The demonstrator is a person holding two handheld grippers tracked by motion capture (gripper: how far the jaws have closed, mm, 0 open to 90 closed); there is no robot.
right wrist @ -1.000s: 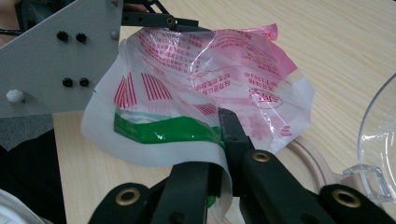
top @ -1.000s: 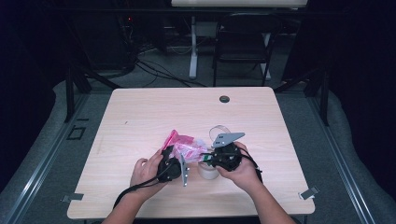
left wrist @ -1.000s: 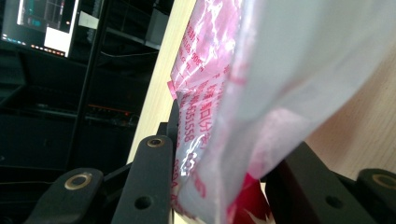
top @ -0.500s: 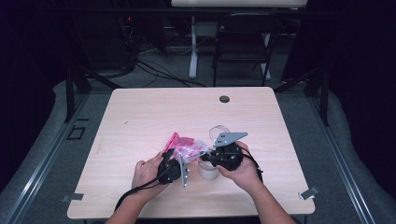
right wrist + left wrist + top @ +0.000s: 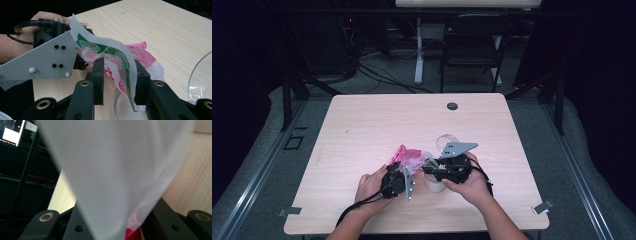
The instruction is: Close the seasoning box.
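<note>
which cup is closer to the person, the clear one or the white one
The white cup, at the front just below the bag. The clear cup stands behind it, farther back on the table.

Black grippers point(image 5: 404, 176), grey plates, cables

1. A light wooden table point(image 5: 362, 125) stands on grey floor point(image 5: 572, 150).
2. A small dark round cap point(image 5: 452, 106) sits near the table's far edge.
3. A dark chair point(image 5: 472, 45) and loose cables point(image 5: 377, 70) lie beyond the table.
</note>
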